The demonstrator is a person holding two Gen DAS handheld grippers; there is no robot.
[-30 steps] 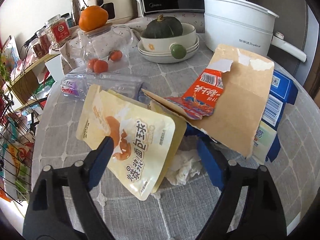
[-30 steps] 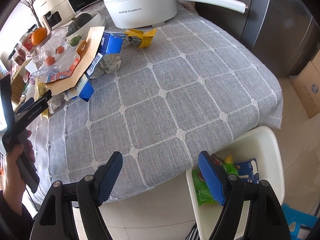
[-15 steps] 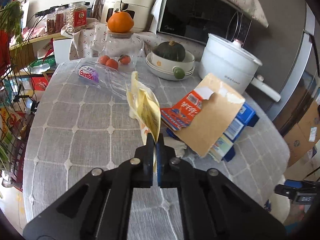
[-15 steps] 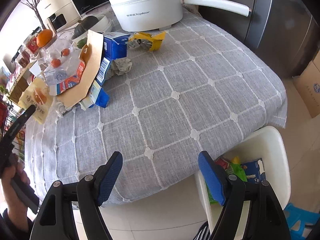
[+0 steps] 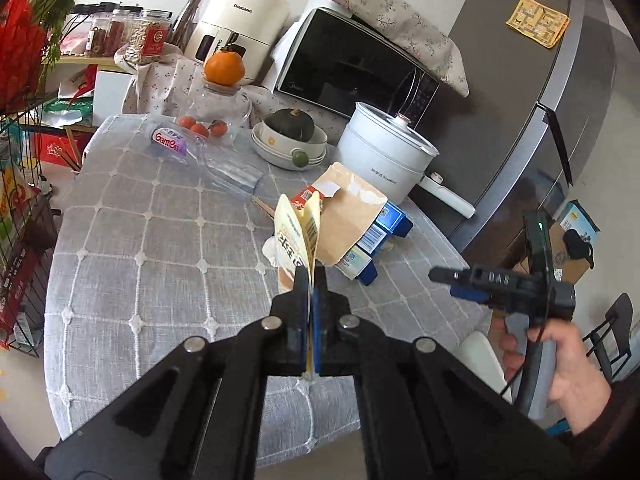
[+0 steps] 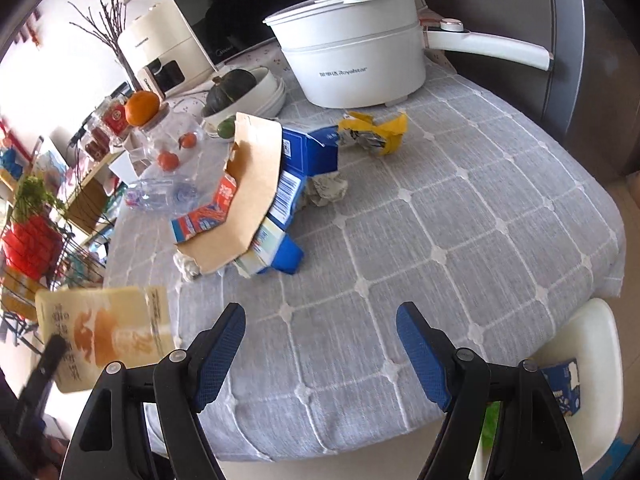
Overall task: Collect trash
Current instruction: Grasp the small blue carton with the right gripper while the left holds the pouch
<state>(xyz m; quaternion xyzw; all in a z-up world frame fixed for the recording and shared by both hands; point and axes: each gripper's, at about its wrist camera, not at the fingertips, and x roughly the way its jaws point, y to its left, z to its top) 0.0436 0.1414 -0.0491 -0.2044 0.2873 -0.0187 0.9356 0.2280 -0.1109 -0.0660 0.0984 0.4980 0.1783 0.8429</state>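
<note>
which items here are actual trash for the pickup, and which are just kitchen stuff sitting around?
Trash:
yellow snack pouch, held in the left gripper
torn cardboard
blue cartons
yellow wrapper
crumpled tissue
empty plastic bottle
white bin, where it goes

Just sitting there:
electric pot
microwave
air fryer
squash in bowls
orange

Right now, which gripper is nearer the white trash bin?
Right. The right gripper hangs open just beside the white trash bin; the left gripper, holding the yellow pouch, is over the table.

Bright daylight; fisheye-bent edges, blurred pouch (image 6: 104,336).
</note>
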